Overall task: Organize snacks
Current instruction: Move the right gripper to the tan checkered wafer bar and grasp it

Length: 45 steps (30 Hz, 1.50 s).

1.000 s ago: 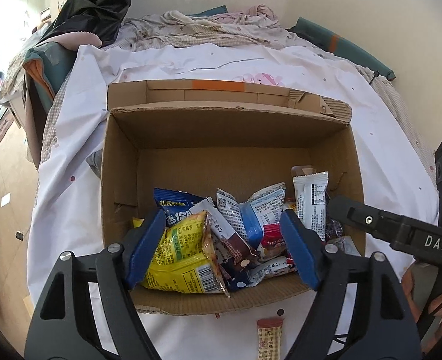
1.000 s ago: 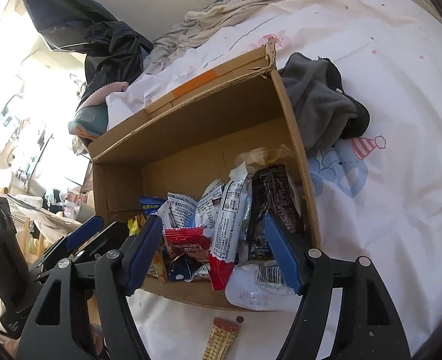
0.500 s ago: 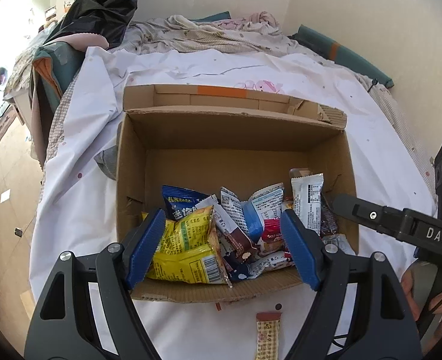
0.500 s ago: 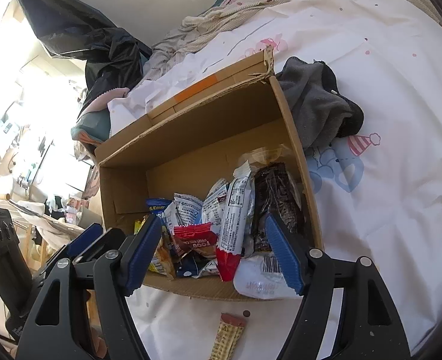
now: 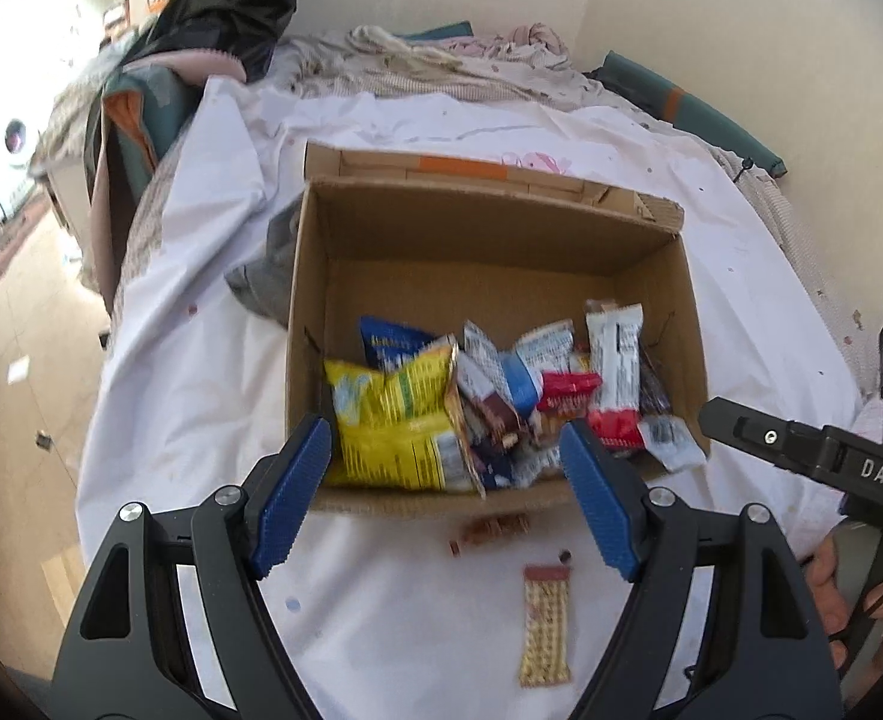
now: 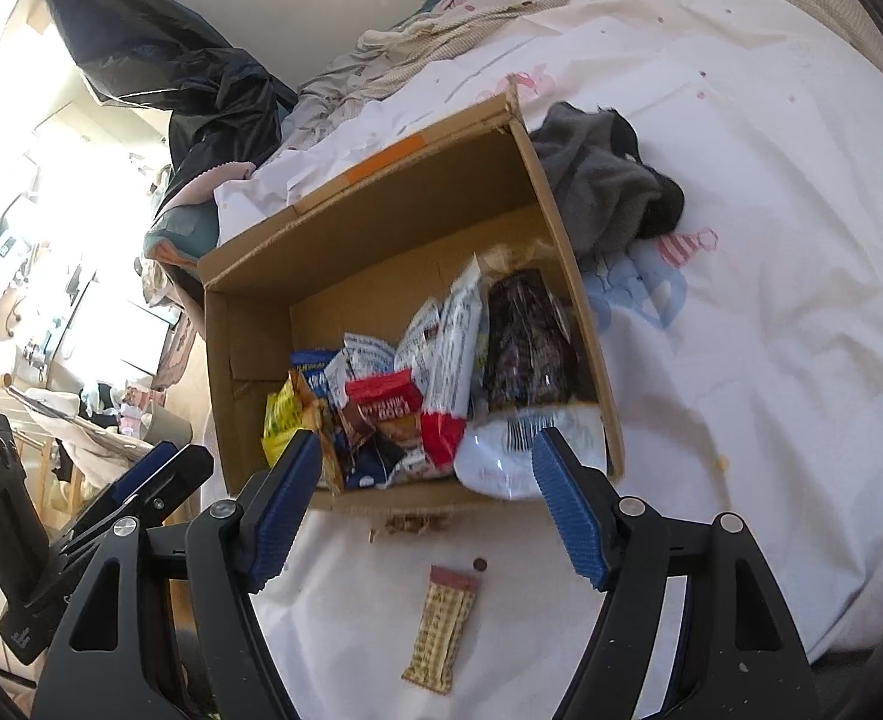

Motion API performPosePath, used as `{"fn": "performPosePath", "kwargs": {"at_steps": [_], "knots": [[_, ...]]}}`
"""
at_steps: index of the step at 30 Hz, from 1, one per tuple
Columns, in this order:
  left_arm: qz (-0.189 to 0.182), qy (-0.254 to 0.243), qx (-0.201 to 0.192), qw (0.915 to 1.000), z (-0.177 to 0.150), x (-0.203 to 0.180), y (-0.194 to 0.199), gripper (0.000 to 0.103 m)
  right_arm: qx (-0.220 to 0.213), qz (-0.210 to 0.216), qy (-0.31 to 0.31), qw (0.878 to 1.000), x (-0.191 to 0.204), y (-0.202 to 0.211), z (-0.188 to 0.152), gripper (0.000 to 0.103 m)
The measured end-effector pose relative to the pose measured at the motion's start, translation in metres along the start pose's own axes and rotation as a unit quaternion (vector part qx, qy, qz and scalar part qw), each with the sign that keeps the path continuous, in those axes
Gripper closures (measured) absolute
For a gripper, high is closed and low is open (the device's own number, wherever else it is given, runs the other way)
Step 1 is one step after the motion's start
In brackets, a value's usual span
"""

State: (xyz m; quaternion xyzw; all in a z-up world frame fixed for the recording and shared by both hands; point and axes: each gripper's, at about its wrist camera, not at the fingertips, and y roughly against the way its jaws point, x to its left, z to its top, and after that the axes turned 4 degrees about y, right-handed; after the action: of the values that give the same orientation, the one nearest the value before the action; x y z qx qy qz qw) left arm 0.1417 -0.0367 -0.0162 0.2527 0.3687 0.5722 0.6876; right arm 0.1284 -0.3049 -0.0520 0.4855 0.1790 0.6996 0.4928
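Note:
An open cardboard box (image 5: pixel 489 240) (image 6: pixel 381 222) stands on the white bed sheet with several snack packets in its near half, among them a yellow bag (image 5: pixel 393 420), a red packet (image 6: pixel 384 399) and a white-and-red bar (image 5: pixel 615 372). A tan snack bar (image 5: pixel 544 624) (image 6: pixel 442 630) lies on the sheet in front of the box. A small brown packet (image 5: pixel 492 528) lies at the box's front wall. My left gripper (image 5: pixel 444 495) is open and empty, in front of the box. My right gripper (image 6: pixel 426 501) is open and empty, in front of the box's right half.
A grey cloth (image 6: pixel 603 180) lies against the box's right side. Rumpled bedding (image 5: pixel 441 60) lies at the back by the wall. A black bag (image 6: pixel 171 72) sits at the bed's left. The bed's left edge (image 5: pixel 99 372) drops to the floor.
Both grippers have pulled back from the box and risen. The box looks smaller, and more of the sheet and the tan bar in front shows.

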Motion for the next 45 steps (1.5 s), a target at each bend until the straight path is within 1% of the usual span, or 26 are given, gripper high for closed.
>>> {"fn": "performPosePath", "kwargs": {"at_steps": [6, 7, 8, 9, 15, 21, 24, 27, 31, 36, 38, 41, 43, 45], "knots": [[0.016, 0.003, -0.002, 0.9999, -0.015, 0.007, 0.012, 0.027, 0.005, -0.003, -0.011, 1.0, -0.003, 0.006, -0.016, 0.028], [0.017, 0.004, -0.002, 0.9998, -0.016, 0.008, 0.013, 0.025, 0.006, -0.004, -0.01, 1.0, -0.003, 0.007, -0.019, 0.028], [0.02, 0.004, -0.002, 0.9998, -0.019, 0.009, 0.014, 0.02, 0.008, -0.005, -0.01, 1.0, -0.003, 0.007, -0.021, 0.028], [0.023, 0.003, -0.002, 0.9997, -0.021, 0.012, 0.015, 0.019, 0.01, -0.005, -0.009, 1.0, -0.002, 0.007, -0.024, 0.028], [0.036, 0.002, 0.007, 0.9993, -0.033, 0.017, 0.018, 0.018, 0.022, -0.011, -0.005, 1.0, -0.001, 0.007, -0.038, 0.028], [0.039, 0.018, 0.018, 0.9989, -0.042, 0.022, 0.02, 0.018, 0.064, -0.017, 0.011, 0.998, 0.006, -0.007, -0.05, 0.028], [0.047, 0.022, 0.022, 0.9984, -0.045, 0.023, 0.019, 0.018, 0.088, -0.019, 0.015, 0.996, 0.008, -0.018, -0.056, 0.028], [0.05, 0.034, 0.025, 0.9978, -0.045, 0.028, 0.019, 0.018, 0.119, -0.028, 0.017, 0.992, 0.008, -0.032, -0.063, 0.028], [0.061, 0.061, 0.029, 0.9959, -0.043, 0.039, 0.017, 0.018, 0.163, -0.037, 0.004, 0.986, 0.005, -0.053, -0.074, 0.028], [0.063, 0.086, 0.039, 0.9935, -0.043, 0.05, 0.013, 0.018, 0.209, -0.062, 0.023, 0.976, 0.012, -0.081, -0.087, 0.028], [0.064, 0.093, 0.042, 0.9927, -0.043, 0.053, 0.011, 0.018, 0.221, -0.067, 0.032, 0.973, 0.016, -0.091, -0.092, 0.028], [0.062, 0.1, 0.048, 0.9919, -0.043, 0.054, 0.008, 0.018, 0.238, -0.072, 0.065, 0.966, 0.03, -0.106, -0.099, 0.032], [0.061, 0.103, 0.051, 0.9915, -0.043, 0.054, 0.006, 0.018, 0.24, -0.082, 0.09, 0.963, 0.037, -0.113, -0.102, 0.033], [0.061, 0.102, 0.054, 0.9915, -0.043, 0.054, 0.004, 0.018, 0.24, -0.095, 0.108, 0.96, 0.042, -0.117, -0.104, 0.037]]}}
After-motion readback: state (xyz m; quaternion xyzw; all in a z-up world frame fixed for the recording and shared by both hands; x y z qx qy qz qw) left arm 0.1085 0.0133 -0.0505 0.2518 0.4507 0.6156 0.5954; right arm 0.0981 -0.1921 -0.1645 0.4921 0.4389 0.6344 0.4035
